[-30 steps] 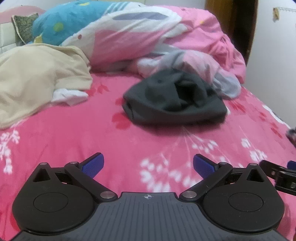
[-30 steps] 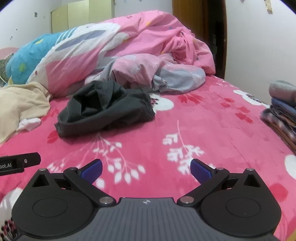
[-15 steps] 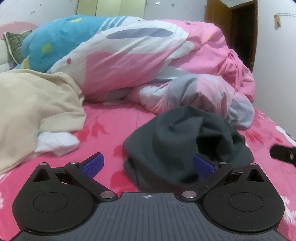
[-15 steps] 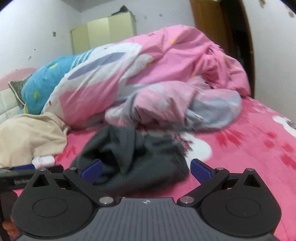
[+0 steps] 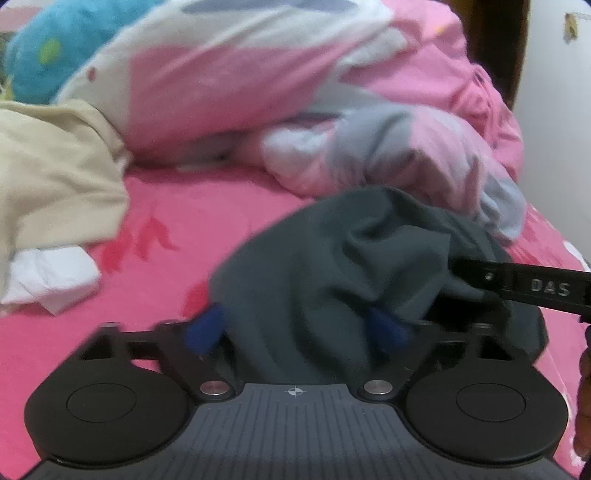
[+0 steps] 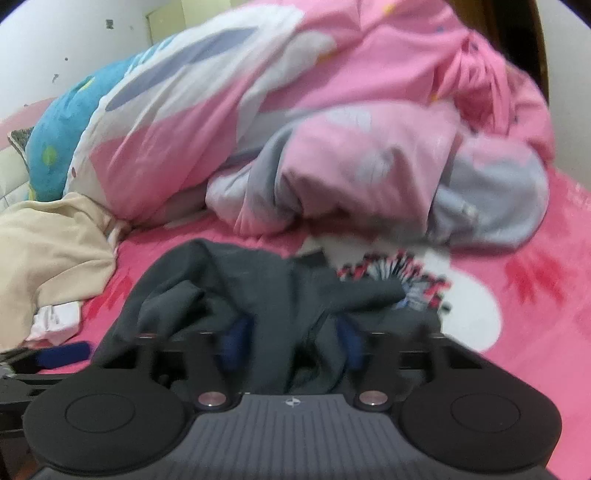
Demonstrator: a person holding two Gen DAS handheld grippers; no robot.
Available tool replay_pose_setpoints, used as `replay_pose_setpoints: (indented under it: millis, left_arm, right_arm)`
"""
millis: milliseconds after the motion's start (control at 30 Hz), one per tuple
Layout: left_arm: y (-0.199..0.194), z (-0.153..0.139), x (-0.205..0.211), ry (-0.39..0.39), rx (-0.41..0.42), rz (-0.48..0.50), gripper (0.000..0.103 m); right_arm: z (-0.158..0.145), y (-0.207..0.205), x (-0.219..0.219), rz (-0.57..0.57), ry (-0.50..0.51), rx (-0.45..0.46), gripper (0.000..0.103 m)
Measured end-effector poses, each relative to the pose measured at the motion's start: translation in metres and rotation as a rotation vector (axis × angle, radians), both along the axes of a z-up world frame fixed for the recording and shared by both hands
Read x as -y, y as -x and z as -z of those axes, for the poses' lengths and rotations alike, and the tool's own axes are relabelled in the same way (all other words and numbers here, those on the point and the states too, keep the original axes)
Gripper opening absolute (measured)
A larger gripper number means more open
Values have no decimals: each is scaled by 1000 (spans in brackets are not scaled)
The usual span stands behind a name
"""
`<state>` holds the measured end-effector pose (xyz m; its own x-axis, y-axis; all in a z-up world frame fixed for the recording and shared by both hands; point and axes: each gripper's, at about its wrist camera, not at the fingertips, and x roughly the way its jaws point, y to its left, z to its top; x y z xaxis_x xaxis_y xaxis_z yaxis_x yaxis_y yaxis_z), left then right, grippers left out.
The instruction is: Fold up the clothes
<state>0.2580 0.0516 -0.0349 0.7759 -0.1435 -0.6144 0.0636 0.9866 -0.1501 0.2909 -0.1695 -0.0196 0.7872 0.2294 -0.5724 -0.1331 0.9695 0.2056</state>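
A crumpled dark grey garment [image 5: 332,266] lies on the pink floral bedsheet [image 5: 192,221]. My left gripper [image 5: 295,330] has its blue-tipped fingers partly closed around the garment's near left edge, with cloth between them. My right gripper [image 6: 291,341] also has its fingers closing on a fold of the same garment [image 6: 258,288] at its near right side. The right gripper's finger [image 5: 517,286] shows at the right of the left wrist view, over the cloth. The left gripper's blue tip [image 6: 62,352] shows at the lower left of the right wrist view. Both views are blurred.
A heaped pink, white and blue duvet [image 5: 240,74] fills the back of the bed. A beige garment [image 5: 48,177] with a white piece [image 5: 48,275] lies at the left. A checked cloth [image 6: 402,277] peeks out behind the grey garment. A dark doorway [image 6: 524,22] is at far right.
Both grippers moved forward over the bed to the grey garment. Their fingers went from wide open to narrowing around its cloth.
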Motion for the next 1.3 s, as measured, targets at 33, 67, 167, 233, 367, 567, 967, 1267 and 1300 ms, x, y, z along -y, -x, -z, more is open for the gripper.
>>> replay_pose_setpoints:
  millis: [33,67,167,233,367,567,967,1267,1300]
  left_arm:
    - [0,1,1,8,-18,14,51]
    - [1,1,3,15,-27,25,46]
    - [9,-2,8,23,-33,52,17]
    - [17,-6,12,20,-25,69,6]
    - [39,-18,14,26,14,86,1]
    - [86,-41,9,49,66,119,0]
    - [237,-61,-29,150,181,262,0]
    - [272,-34,-47,145,40,328,0]
    - [269,-30,-48,148,23,325,2]
  right_arm:
    - [0,5,2,-3,-26,3,28]
    - [-1,10,4,-5,-41,15,22]
    - [-10,25,5,-16,-53,44,10]
    - [-20,36,4,-27,-55,68,8]
    - [-39,63,1,-44,-54,119,6]
    - [-64,119,-3,-78,-90,168,6]
    - [-82,267,-18,-170,-261,196,6]
    - [-34,329,-25,-160,-264,49,6]
    - [-27,332,-25,-156,-259,28,6]
